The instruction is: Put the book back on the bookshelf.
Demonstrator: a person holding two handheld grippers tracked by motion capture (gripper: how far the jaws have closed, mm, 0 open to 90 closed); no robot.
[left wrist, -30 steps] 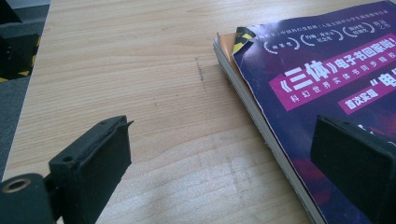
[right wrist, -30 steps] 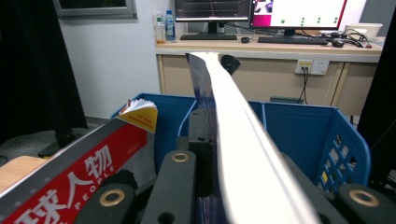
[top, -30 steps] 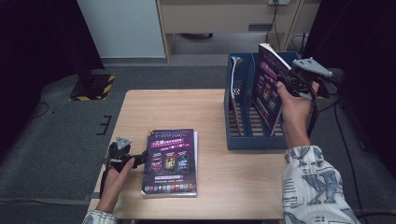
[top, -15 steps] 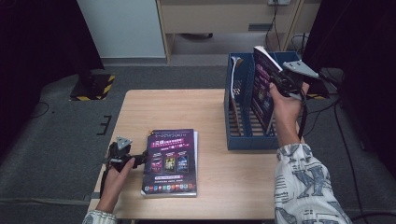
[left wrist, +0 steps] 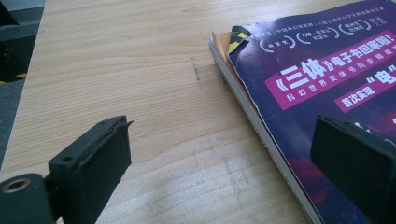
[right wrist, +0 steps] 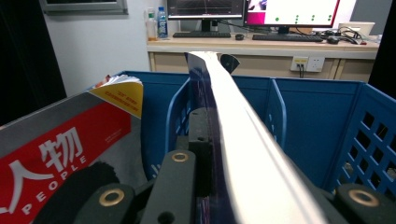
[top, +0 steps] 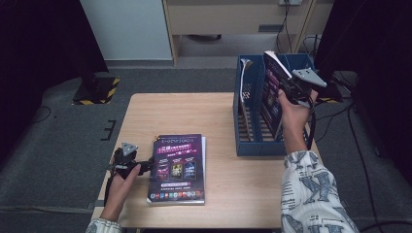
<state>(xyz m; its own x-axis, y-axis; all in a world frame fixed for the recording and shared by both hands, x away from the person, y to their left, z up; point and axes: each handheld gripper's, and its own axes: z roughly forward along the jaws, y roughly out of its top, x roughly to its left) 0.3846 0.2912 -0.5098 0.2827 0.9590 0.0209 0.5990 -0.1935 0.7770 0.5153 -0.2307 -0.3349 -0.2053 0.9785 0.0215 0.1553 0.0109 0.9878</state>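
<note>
Magazine: upright, pinched by the right gripper over the blue file rack at the table's far right.
Left gripper: jaws apart, empty, beside the purple booklet stack.
Table: light wood grain.
Floor: grey carpet.
Room: a desk with monitors behind.

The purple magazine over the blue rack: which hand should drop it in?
The right. Its tongs are shut on the purple magazine, held upright over the blue rack. The left tongs sit open, far off beside the stack of magazines on the table.
</note>
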